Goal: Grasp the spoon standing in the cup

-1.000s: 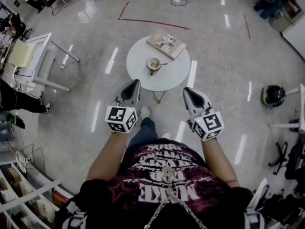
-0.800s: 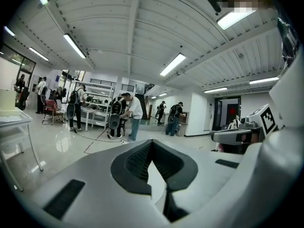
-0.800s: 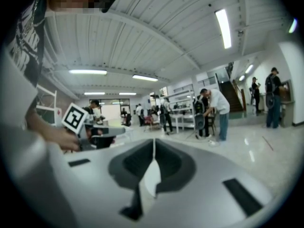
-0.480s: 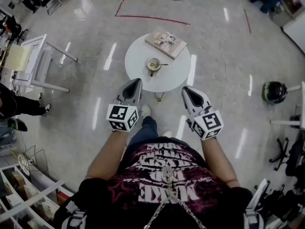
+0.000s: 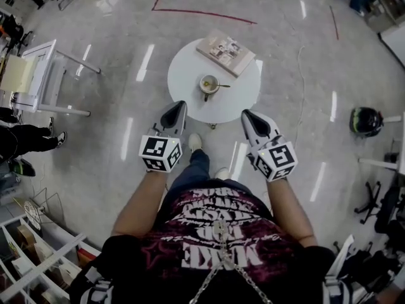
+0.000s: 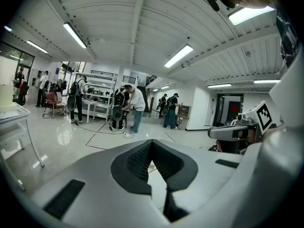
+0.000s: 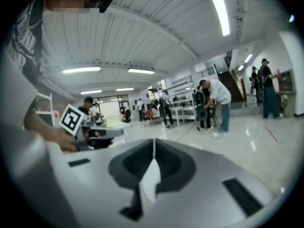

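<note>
Two grippers hang side by side in front of us, short of the round white table [image 5: 190,103]. On that table stands the cup [image 5: 208,83], near the middle, with the spoon [image 5: 222,85] in it, its handle leaning out over the rim to our right. A book [image 5: 226,51] lies flat at the table's far edge, apart from the cup. We hold the left gripper [image 5: 178,106] with its tip over the table's near rim, and its own view shows the jaws clenched tip to tip, with nothing between them. The right gripper [image 5: 248,114] sits just off the table's near right edge, and its jaws are pressed together too, empty. Both point toward the table, well apart from the cup. Beyond the table, a red tape line [image 5: 202,12] crosses the glossy floor [image 5: 126,119].
</note>
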### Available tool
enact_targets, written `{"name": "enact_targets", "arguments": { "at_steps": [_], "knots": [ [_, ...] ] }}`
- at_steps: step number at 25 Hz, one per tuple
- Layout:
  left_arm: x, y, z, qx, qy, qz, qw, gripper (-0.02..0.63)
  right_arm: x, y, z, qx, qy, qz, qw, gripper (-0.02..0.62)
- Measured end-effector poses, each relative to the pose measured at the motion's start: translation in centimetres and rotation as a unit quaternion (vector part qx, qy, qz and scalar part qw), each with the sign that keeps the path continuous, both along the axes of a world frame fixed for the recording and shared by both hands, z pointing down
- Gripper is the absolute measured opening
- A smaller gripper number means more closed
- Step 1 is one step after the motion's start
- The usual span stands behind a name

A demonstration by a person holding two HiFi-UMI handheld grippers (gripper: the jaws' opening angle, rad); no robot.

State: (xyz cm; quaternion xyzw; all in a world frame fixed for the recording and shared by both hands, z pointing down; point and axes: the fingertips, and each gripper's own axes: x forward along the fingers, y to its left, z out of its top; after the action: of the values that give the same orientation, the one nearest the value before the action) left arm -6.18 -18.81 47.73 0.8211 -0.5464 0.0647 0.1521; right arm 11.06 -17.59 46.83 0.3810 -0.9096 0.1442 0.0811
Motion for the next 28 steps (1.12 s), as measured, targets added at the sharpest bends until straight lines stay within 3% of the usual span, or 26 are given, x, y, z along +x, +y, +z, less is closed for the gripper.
{"name": "enact_targets", "arguments": {
  "at_steps": [10,21,28],
  "knots": [
    [-1.6,-5.2,-0.1,0.001,0.005,0.022,0.9997,0.025,-3.0,-4.7,-0.3,0.002,0.004,0.003,1.000,0.035],
    [-1.4,-10.5,-1.1,0.008,0.014,0.076,0.9970,0.025,-4.7,-9.0,-1.1,0.001,0.017,0.035,0.999,0.035],
    [-2.1,-12.2,1.7,-0.025,0.016,0.103,0.9942,0.025,-6.2,-10.9,0.0,-0.017,0.023,0.050,0.998,0.035]
  ]
}}
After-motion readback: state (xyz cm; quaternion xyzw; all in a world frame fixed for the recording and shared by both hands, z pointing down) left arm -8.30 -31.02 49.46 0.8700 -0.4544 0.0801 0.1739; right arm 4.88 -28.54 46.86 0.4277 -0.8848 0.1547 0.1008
